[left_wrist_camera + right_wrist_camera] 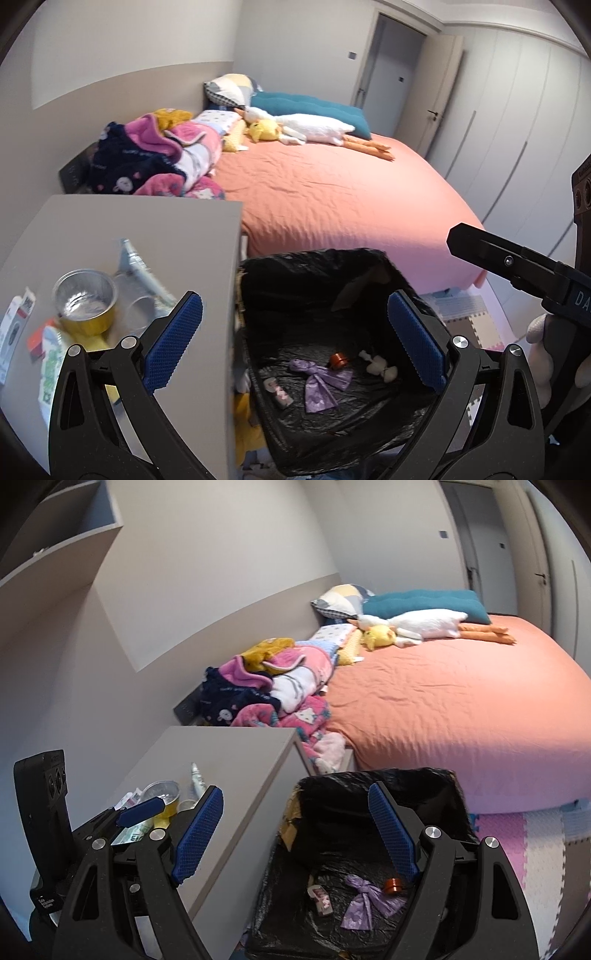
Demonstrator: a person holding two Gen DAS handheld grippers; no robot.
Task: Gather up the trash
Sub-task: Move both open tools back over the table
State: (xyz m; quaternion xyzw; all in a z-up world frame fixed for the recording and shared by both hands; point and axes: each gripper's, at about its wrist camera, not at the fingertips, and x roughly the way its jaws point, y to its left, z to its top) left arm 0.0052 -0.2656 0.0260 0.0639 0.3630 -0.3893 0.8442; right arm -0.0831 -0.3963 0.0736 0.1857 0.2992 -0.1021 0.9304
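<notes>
**Both pairs of fingers spread wide and empty; trash lies in the lined bin and on the bedside table**

Fingers: the left gripper (295, 339) has its blue-padded fingers (173, 341) spread as wide as they appear to go, with nothing between them. One finger is seen against the grey table top (129, 229), the other against the mouth of the bin (369, 258). The right gripper (295, 834) also stands well open and holds nothing; its fingers (197, 836) straddle the table edge and the bin in the same way. A gloved hand (554, 347) grips the right tool at the right edge of the left wrist view.

Bin: a box-shaped bin with a black liner stands on the floor, against the side of the table and just in front of the bed (332, 192). On its bottom lie a crumpled purple wrapper (319, 384), a small orange-brown cap (338, 360), a white crumpled scrap (380, 367) and a small pink-and-white packet (279, 393).

Table: at its near left corner sit a foil cup with a gold side (86, 306), upright; a tube (142, 269) lying just behind it; a clear cup (142, 310), blurred; a green-printed sachet (50, 365); and a white carton (14, 332) at the edge of the frame.

Surroundings: the bed carries an orange sheet, a heap of pink and navy blankets (155, 158), a white goose plush (314, 129) and a teal cushion (310, 105). Foam floor tiles (524, 834) lie beside the bin.
</notes>
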